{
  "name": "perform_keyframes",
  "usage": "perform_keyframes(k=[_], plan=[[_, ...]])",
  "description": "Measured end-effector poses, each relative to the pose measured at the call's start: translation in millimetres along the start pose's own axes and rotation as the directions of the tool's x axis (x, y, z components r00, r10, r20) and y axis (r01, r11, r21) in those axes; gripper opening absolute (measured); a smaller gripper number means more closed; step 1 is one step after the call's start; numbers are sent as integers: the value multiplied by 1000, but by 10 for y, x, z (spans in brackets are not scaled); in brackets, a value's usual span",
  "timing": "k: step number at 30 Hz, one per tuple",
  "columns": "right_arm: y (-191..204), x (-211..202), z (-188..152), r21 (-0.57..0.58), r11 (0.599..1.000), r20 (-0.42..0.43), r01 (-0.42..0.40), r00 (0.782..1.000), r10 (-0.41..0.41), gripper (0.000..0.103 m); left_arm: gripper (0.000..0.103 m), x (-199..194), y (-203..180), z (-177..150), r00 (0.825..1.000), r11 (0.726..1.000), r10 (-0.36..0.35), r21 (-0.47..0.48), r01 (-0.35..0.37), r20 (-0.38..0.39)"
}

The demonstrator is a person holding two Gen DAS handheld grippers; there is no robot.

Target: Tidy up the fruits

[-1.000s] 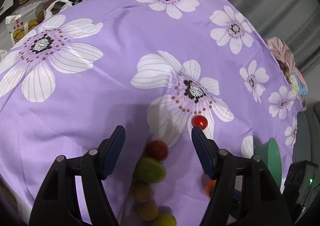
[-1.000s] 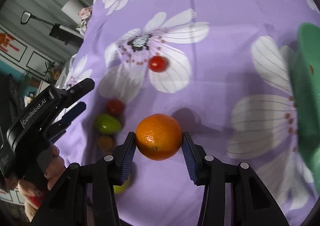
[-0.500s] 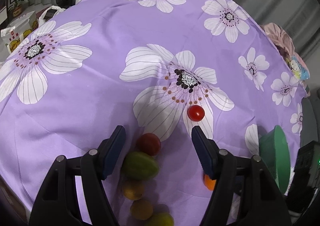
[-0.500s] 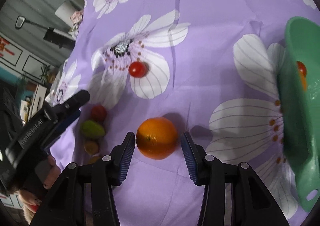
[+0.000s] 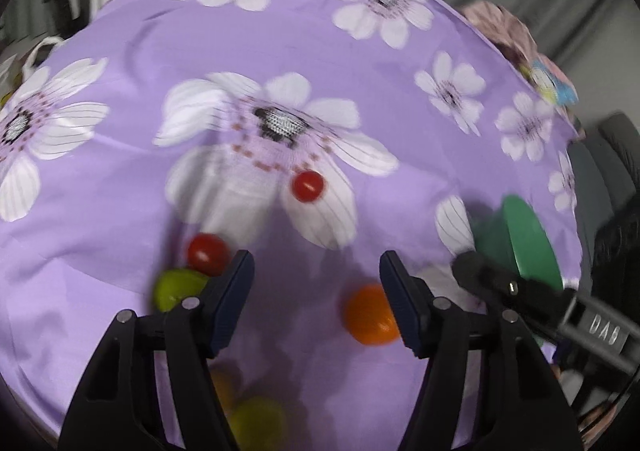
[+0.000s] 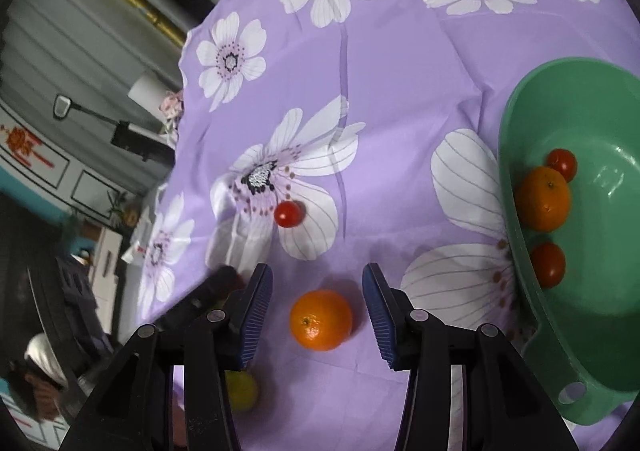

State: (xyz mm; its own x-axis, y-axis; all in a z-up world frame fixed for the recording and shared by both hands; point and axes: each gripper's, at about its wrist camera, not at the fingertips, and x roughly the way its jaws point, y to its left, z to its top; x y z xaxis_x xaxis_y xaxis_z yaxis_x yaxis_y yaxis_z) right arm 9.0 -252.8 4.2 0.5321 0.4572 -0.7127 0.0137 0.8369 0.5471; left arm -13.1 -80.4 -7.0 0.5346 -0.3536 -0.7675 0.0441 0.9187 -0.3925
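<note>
An orange (image 6: 321,320) lies on the purple flowered cloth (image 6: 400,63), between the open jaws of my right gripper (image 6: 318,309) but not held. It also shows in the left wrist view (image 5: 370,315). My left gripper (image 5: 316,287) is open and empty above the cloth. A cherry tomato (image 5: 307,186) (image 6: 288,214) lies ahead. A red tomato (image 5: 208,253), a green fruit (image 5: 180,288) and yellow-green fruits (image 5: 256,423) lie at my left gripper's left. A green bowl (image 6: 516,155) (image 5: 532,243) at the right holds an orange (image 6: 543,198) and two tomatoes (image 6: 547,264).
The cloth's edge drops off at the far left in the right wrist view. A lamp (image 6: 146,93) and furniture stand beyond it. The right gripper's body (image 5: 540,303) shows at the right of the left wrist view.
My right gripper opened and let the orange down onto the cloth, then drew back a little. My left gripper swung to the right, away from the fruit cluster.
</note>
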Motion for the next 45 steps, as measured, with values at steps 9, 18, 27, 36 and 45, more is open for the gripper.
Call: perform_keyframes(k=[9,18,27,36,45], plan=[[-74,44,-31,36,998,-48,-43,998,44,48,59,247,-244,-141,989,992,-86,81,96,-118],[-104,258,-101,71,997,-139,-29,989,39,48,54,376,-315,-230,983,991,-59,107,79,-176],[-135,400,-150,82,997,-198,14,980,3,48,51,448,-329,-281,979,990,-42,125,68,-200],[-175,514,-188,95,996,-239,4,971,19,48,46,462,-332,-277,983,990,-24,134,48,-179],[-132,429,-179,81,997,-198,-13,980,29,48,45,378,-373,-251,992,988,-33,147,51,-118]])
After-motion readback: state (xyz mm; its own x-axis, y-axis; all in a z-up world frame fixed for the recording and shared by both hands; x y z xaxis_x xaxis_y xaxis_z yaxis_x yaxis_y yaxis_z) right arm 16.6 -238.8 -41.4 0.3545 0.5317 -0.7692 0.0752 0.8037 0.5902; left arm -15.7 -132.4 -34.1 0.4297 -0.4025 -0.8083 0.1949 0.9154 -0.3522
